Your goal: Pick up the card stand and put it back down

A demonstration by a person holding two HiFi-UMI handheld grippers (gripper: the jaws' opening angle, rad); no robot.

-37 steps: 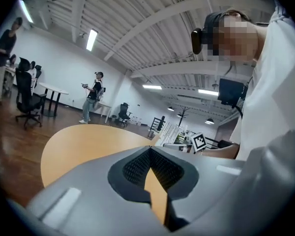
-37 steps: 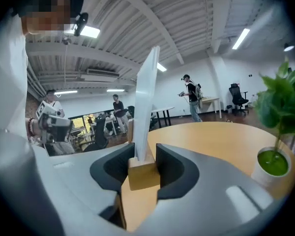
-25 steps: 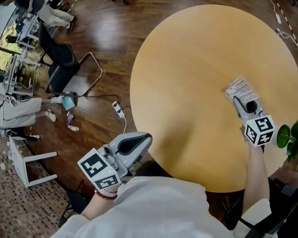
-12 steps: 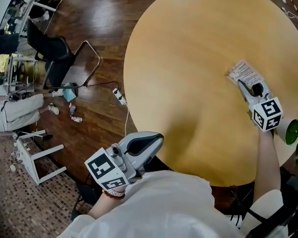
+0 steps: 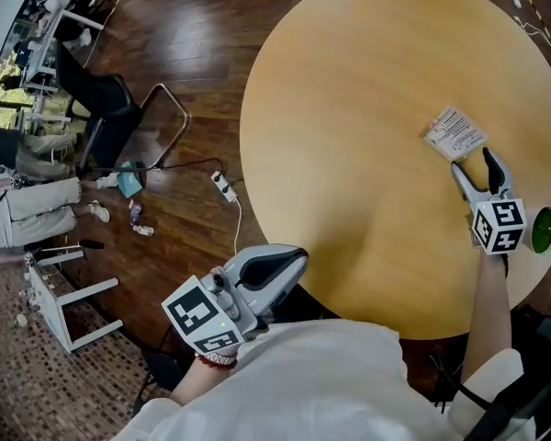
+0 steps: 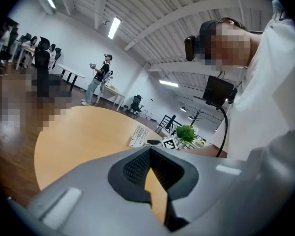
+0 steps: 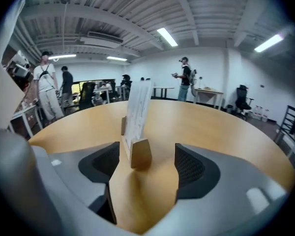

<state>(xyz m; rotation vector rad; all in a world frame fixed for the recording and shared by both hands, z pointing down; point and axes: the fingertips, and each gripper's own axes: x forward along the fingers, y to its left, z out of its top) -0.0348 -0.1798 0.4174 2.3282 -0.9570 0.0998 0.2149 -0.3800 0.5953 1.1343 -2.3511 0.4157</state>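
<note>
Head view: the card stand (image 5: pixel 455 133) sits on the table (image 5: pixel 349 136), well in from the near rim. The right gripper (image 5: pixel 473 162) lies low just behind it, jaws spread wide. From this height I cannot tell whether the stand's base is inside the jaw tips or just ahead of them. The left gripper (image 5: pixel 294 257) hangs off the table's near edge, well apart from the stand. A plant (image 5: pixel 544 231) stands close by the right arm, so a careless pull back could brush it.

Left gripper view: the left gripper (image 6: pixel 150 151) has its jaws together at the tips with nothing between them. The stand (image 6: pixel 139 135) shows far across the table, so this hand is no threat to it unless it swings up and over.

Right gripper view: the right gripper (image 7: pixel 147 151) has just been opening its jaws and now has them at full spread. The stand (image 7: pixel 137 107) rests on the table between the tips, touching neither pad, its wooden block nearer the pad at the picture's left. The card rises tall and thin above a small base, so it looks easy to tip. The main risk is the retreat. Any sideways drift or twist would catch the block on that nearer pad and drag or topple the stand. A straight pull back along the jaws' own line looks safest.
</note>
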